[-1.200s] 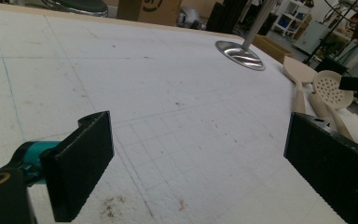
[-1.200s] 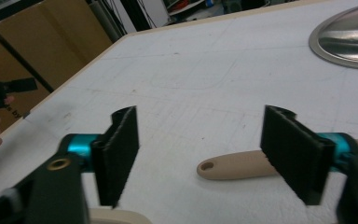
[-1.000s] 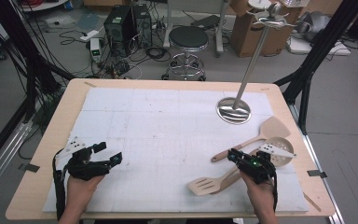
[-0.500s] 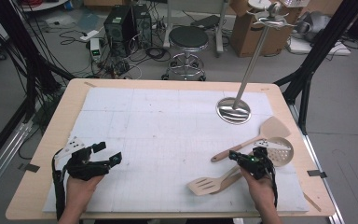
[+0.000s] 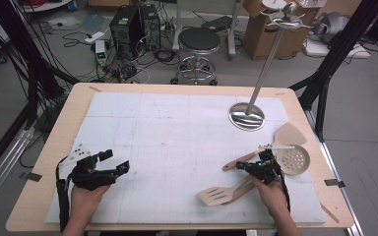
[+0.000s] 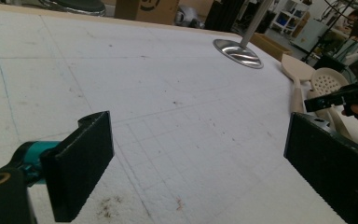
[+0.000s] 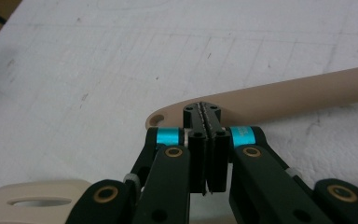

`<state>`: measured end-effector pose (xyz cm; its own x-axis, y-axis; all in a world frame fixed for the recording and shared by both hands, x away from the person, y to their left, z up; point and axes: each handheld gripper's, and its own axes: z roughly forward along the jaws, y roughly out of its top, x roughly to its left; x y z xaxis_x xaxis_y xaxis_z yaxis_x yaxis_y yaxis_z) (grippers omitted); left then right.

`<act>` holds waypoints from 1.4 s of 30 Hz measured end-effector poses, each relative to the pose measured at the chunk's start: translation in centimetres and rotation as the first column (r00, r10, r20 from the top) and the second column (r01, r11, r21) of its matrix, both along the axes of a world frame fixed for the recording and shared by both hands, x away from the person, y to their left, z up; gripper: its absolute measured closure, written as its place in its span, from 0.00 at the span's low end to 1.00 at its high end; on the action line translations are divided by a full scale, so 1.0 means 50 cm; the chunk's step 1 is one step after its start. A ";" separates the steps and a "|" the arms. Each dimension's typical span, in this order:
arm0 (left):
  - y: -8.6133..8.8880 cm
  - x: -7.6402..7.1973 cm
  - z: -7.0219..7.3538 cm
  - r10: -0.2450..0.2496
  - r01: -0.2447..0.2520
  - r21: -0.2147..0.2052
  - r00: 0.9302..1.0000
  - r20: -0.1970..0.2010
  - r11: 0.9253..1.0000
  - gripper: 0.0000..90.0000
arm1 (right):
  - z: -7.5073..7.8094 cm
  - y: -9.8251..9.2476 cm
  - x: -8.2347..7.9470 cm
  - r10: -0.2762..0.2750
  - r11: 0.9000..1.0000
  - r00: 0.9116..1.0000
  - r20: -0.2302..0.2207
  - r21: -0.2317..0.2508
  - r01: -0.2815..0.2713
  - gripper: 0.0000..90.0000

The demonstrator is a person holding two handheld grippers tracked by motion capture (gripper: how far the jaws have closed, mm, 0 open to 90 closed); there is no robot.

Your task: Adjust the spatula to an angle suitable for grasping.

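Three beige utensils lie at the right of the white mat: a solid spatula point(image 5: 288, 133) with a long handle point(image 7: 284, 95), a round perforated skimmer point(image 5: 295, 160) and a slotted turner point(image 5: 216, 195). My right gripper point(image 5: 239, 166) is shut, its pads pressed together with nothing between them. In the right gripper view its tip point(image 7: 206, 112) sits just in front of the spatula handle's holed end. My left gripper point(image 5: 110, 162) rests at the mat's front left, held in a hand. Its jaws stand wide open over bare mat point(image 6: 200, 154).
A metal utensil stand with a round shiny base point(image 5: 247, 116) and a tall pole rises at the back right of the mat point(image 5: 177, 132). A stool point(image 5: 199, 42), boxes and cables stand on the floor beyond the table's far edge.
My right gripper has shifted a little left and down, toward the end of the spatula handle. The left gripper and the utensils have kept still.
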<state>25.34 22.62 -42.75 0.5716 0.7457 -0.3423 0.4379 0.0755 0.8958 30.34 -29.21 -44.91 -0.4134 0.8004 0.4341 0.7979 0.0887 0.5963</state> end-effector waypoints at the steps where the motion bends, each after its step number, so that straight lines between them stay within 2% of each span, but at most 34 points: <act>1: -0.001 0.000 0.000 0.001 -0.001 -0.002 1.000 -0.001 1.000 0.10 | -0.001 0.004 0.003 0.012 1.000 1.000 -0.009 -0.012 -0.012 1.00; 5: -0.001 0.000 -0.001 -0.004 0.004 0.000 1.000 -0.003 1.000 0.10 | -0.001 0.006 0.007 0.010 1.000 0.999 -0.037 -0.012 -0.010 1.00; 7: -0.002 0.000 -0.001 -0.005 0.005 0.000 1.000 -0.004 1.000 0.10 | 0.002 0.007 0.012 0.013 1.000 0.998 -0.065 -0.011 -0.013 1.00; 13: -0.005 0.002 0.000 -0.006 0.006 -0.004 1.000 -0.006 1.000 0.10 | 0.004 0.016 0.025 0.011 1.000 0.998 -0.064 -0.020 -0.012 1.00; 22: -0.009 0.007 -0.003 -0.015 0.015 -0.003 1.000 -0.012 1.000 0.10 | 0.013 0.045 0.065 0.018 0.997 0.997 -0.071 -0.070 -0.023 1.00; 27: -0.008 0.007 -0.003 -0.015 0.015 -0.005 1.000 -0.013 1.000 0.10 | 0.015 0.055 0.087 0.020 0.997 0.997 -0.076 -0.073 -0.025 1.00; 33: -0.008 0.007 -0.006 -0.014 0.014 -0.003 1.000 -0.020 1.000 0.10 | 0.014 0.060 0.110 0.021 0.999 0.997 -0.075 -0.044 -0.025 1.00; 42: -0.018 0.010 -0.009 -0.030 0.030 0.010 0.999 -0.027 1.000 0.10 | 0.015 0.075 0.142 0.031 0.999 0.996 -0.079 -0.038 -0.034 1.00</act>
<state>25.82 21.71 -43.22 0.5845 0.7318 -0.3505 0.4638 0.0532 0.8844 37.45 -25.46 -44.14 -0.4055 0.8041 0.4347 0.8382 0.1374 0.5278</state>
